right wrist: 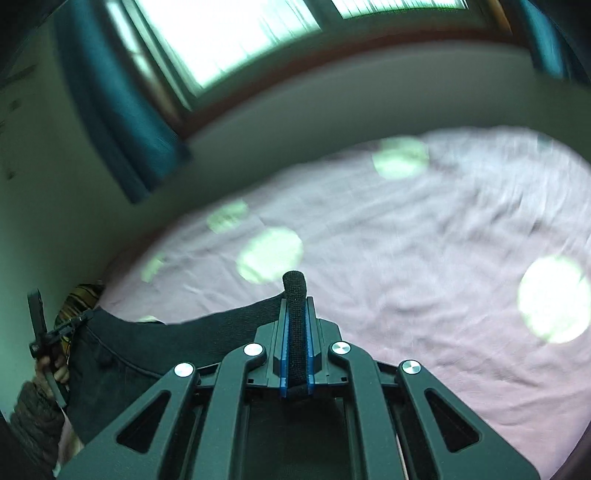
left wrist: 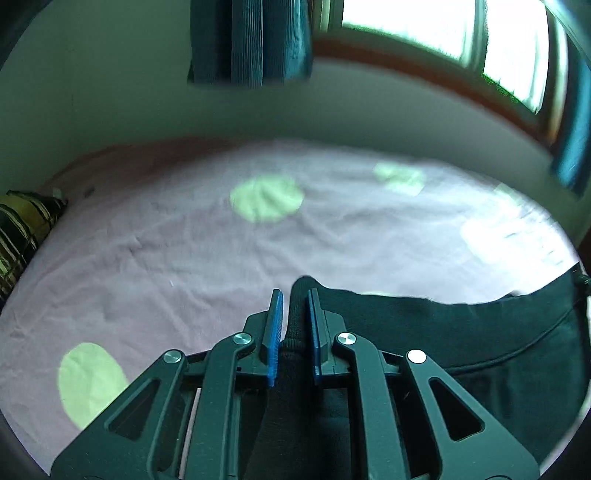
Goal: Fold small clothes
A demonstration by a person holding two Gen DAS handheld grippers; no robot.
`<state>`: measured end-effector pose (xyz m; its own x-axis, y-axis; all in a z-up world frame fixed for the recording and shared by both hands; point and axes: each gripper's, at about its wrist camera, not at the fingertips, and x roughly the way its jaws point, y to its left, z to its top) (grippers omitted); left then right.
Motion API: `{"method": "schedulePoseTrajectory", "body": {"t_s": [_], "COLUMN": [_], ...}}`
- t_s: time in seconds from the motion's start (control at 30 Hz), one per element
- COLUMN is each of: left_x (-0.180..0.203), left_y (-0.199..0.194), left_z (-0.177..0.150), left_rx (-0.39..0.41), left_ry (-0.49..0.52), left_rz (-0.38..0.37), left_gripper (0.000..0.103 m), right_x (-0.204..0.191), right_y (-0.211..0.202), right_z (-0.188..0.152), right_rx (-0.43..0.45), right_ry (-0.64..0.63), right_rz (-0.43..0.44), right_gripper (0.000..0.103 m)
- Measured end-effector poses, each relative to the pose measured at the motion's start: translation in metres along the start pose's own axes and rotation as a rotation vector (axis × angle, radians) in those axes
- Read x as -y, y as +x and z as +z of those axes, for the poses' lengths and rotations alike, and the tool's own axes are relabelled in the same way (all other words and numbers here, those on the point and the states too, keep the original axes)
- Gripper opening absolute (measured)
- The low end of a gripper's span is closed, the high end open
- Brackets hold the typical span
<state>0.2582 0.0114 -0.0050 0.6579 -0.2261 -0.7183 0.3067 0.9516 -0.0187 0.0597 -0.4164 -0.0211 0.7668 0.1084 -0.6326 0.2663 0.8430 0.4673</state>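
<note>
Both tongs are clamped on the same dark garment (left wrist: 480,332). Left tongs (left wrist: 295,325) pinch a ribbed edge, prob. a cuff or hem corner, w/ the blue pads (left wrist: 275,332) squeezing a thick roll of knit that pokes out past the tips. Right tongs (right wrist: 296,332) do the same: narrow ribbed strip sticks up between the pads, jaws nearly together on it.

Garment hangs stretched between the two grips, held up off the bed, its top edge running taut from one tool to the other. In the right view the person's other hand (right wrist: 55,369) w/ its tool shows at far left, cloth spanning across to it.

Progress, as a judgement: early. Piece looks picked up & spread by two corners, no fold made yet; it isn't laid flat. Left to do: lay it down, fold, tidy.

Beyond the cloth: bed sheet (left wrist: 184,258), pale pink w/ big light-green dots, lightly wrinkled, otherwise bare. Striped yellow-dark pillow (left wrist: 22,229) sits at the sheet's far-left edge. Further back: plain wall, teal curtain (left wrist: 251,40), bright window (right wrist: 221,33) w/ wood frame. Both views are motion-blurred.
</note>
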Motion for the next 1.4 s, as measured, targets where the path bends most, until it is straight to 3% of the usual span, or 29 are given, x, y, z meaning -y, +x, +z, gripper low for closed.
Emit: {"method": "schedulePoseTrajectory", "body": {"t_s": [0.1, 0.2, 0.3, 0.33, 0.43, 0.5, 0.6, 0.8, 0.97, 1.0, 1.1, 1.3, 1.4], "left_x": [-0.003, -0.022, -0.038, -0.043, -0.058, -0.063, -0.066, -0.07, -0.061, -0.06, -0.061, -0.058, -0.064], "left_y": [0.032, 0.045, 0.037, 0.027, -0.021, -0.048, -0.092, -0.162, -0.186, -0.191, -0.195, -0.174, -0.159], "left_z": [-0.018, -0.024, -0.017, -0.015, -0.019, -0.028, -0.063, -0.157, -0.186, -0.19, -0.195, -0.21, -0.217], "left_rx": [-0.07, -0.124, -0.157, -0.16, -0.103, -0.091, -0.09, -0.112, -0.067, -0.058, -0.05, -0.151, -0.192], "left_ry": [0.011, -0.076, -0.156, -0.19, -0.279, -0.288, -0.312, -0.44, -0.485, -0.511, -0.559, -0.567, -0.619], "left_rz": [0.056, 0.017, -0.082, -0.124, -0.252, -0.278, -0.291, -0.301, -0.272, -0.287, -0.287, -0.18, -0.222], "left_gripper": [0.013, 0.012, 0.012, 0.012, 0.019, 0.039, 0.047, 0.051, 0.057, 0.058, 0.06, 0.06, 0.06], "right_x": [0.018, 0.038, 0.044, 0.044, 0.044, 0.043, 0.044, 0.057, 0.049, 0.047, 0.04, 0.043, 0.049], "right_y": [0.033, 0.044, 0.029, 0.021, -0.014, -0.041, -0.078, -0.122, -0.115, -0.113, -0.109, -0.115, -0.111], "right_z": [-0.011, -0.017, -0.015, -0.016, -0.023, -0.039, -0.075, -0.152, -0.174, -0.175, -0.174, -0.18, -0.183], "right_rx": [-0.093, -0.154, -0.143, -0.134, -0.106, -0.103, -0.116, -0.136, -0.166, -0.166, -0.165, -0.147, -0.143], "right_ry": [0.051, 0.151, 0.214, 0.223, 0.261, 0.267, 0.287, 0.432, 0.464, 0.469, 0.423, 0.363, 0.37], "right_rz": [-0.033, 0.004, 0.051, 0.054, 0.096, 0.089, 0.069, 0.082, 0.117, 0.129, 0.082, 0.052, 0.066], "right_gripper": [0.007, 0.015, 0.02, 0.021, 0.045, 0.052, 0.06, 0.061, 0.061, 0.048, 0.025, 0.019, 0.019]}}
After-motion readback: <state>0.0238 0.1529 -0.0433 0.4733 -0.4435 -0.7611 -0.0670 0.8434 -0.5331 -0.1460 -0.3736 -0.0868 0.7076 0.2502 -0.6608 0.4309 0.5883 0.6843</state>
